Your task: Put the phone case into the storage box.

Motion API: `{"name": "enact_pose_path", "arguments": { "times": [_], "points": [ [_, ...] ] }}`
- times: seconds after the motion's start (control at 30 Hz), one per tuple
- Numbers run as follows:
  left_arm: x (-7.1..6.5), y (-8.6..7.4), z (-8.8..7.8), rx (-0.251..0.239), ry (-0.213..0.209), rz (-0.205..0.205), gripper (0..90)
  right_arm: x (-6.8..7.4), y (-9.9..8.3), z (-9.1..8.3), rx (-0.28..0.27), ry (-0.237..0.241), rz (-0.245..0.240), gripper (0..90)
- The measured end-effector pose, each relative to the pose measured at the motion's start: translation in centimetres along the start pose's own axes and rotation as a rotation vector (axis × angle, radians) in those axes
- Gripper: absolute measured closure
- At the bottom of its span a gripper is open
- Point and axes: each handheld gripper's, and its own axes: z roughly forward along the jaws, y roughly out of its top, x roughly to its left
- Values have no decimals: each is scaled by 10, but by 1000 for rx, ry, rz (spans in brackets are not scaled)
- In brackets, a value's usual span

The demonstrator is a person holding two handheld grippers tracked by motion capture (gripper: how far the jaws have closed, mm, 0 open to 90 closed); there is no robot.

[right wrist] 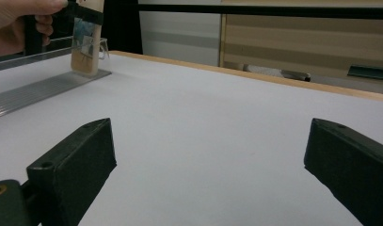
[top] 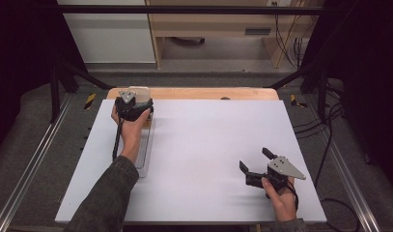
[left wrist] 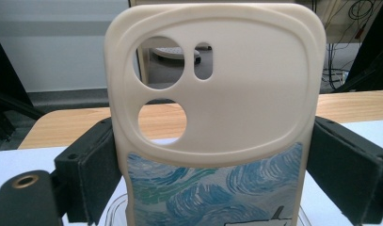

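A cream phone case [left wrist: 227, 94] with camera cut-outs and a blue swirl print stands upright, and my left gripper [left wrist: 212, 179] is shut on it, one jaw pressing each long edge. From above, the case [top: 140, 91] and that gripper [top: 134, 103] sit at the far left of the white table, over the far end of a clear slotted rack [top: 147, 150]. In the right gripper view the case [right wrist: 88, 44] has its lower end at the rack [right wrist: 34, 96]. My right gripper [top: 254, 158] rests low at the front right, open with nothing between its jaws [right wrist: 210, 146].
The white table top [top: 208, 140] has a wooden strip [top: 208, 93] along its far edge. Metal rails [top: 35, 159] run down both sides, and cables [top: 329, 135] trail on the right. Wooden furniture [top: 208, 24] stands beyond the table.
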Motion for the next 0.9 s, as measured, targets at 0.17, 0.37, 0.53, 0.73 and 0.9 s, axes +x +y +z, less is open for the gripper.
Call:
{"name": "enact_pose_path", "arguments": {
  "times": [0.17,0.37,0.53,0.73,0.9],
  "points": [
    [1,1,0,-17,-6,-19,78,0,0,0,-1,-2,5,26],
    [0,2,1,-31,-18,-24,46,-1,-1,0,3,-1,4,26],
    [-2,5,-2,-49,-22,-12,48,-1,-1,0,2,1,6,26],
    [-4,7,-7,-38,-31,9,51,0,-1,0,0,0,7,26],
    [-8,13,-14,-55,-48,42,59,1,0,0,-6,4,8,26]
  ]
}}
